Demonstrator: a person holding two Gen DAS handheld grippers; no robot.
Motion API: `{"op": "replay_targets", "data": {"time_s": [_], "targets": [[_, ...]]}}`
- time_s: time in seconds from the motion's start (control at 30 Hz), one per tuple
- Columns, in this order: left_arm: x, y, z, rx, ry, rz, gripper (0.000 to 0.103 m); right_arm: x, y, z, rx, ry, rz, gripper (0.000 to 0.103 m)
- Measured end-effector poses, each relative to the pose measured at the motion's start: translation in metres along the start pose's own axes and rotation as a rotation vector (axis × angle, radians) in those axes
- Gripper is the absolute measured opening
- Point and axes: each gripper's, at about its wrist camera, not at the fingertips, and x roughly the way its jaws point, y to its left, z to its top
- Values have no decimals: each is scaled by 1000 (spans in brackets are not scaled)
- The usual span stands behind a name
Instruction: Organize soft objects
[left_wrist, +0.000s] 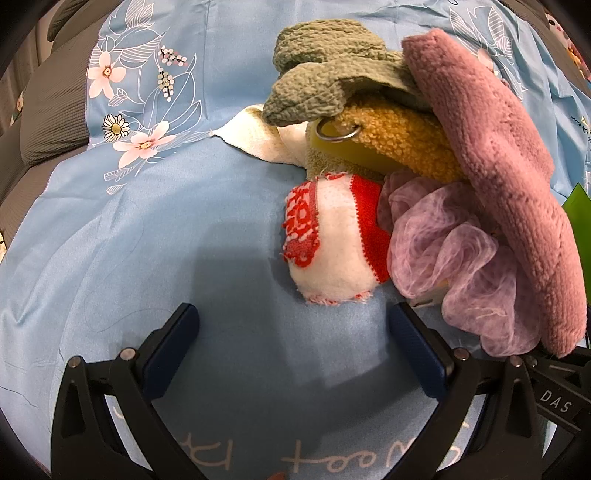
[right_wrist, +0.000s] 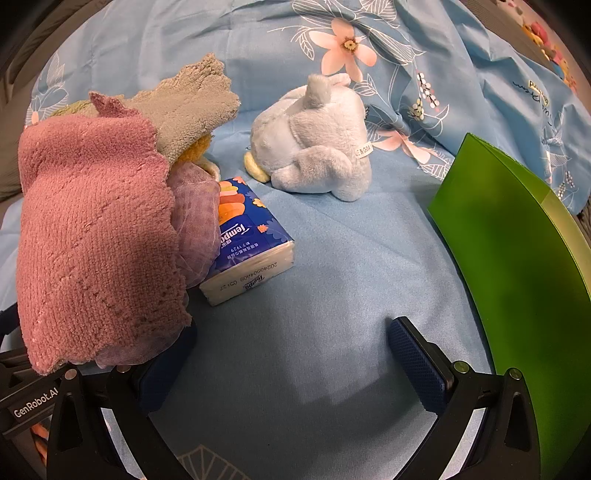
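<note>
Hovering wide apart and empty over the blue bedsheet (left_wrist: 147, 229), the left claw (left_wrist: 291, 332) faces a red-and-white cloth (left_wrist: 332, 243) just ahead; beside the equally spread right claw (right_wrist: 291, 343), a pink towel (right_wrist: 96, 236) drapes, tissue pack (right_wrist: 251, 254) beyond.

On the blue sheet (right_wrist: 332, 332) lie four cloths: pink (right_wrist: 96, 236), green (left_wrist: 325, 74), white (left_wrist: 258, 140), and red-and-white (left_wrist: 332, 236). One mesh puff (left_wrist: 450, 251), one tissue pack (right_wrist: 251, 251), one grey plush (right_wrist: 314, 140), one green box (right_wrist: 517, 258).
</note>
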Motion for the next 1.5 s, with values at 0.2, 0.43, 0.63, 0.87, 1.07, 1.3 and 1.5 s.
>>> {"op": "replay_targets", "data": {"time_s": [0.2,0.43,0.63,0.87,1.07,1.3,1.5], "targets": [[0,0,0,-1,0,-1,102,0,0,0,0,0,0,103],[0,-1,0,1,1,1,102,0,0,0,0,0,0,103],[0,-1,-1,0,3,1,102,0,0,0,0,0,0,103],[-3,5,-1,-26,19,-19,99,0,-1,0,1,1,2,103],[-29,7,1,-39,-2,-87,91,0,-2,1,17,26,-2,103],[-90,20,18,-84,-179,-270,88,-41,-42,12,179,-11,181,103],[-94,-3,42,-44,-184,-419,69,-89,-69,26,277,-135,324,99]]}}
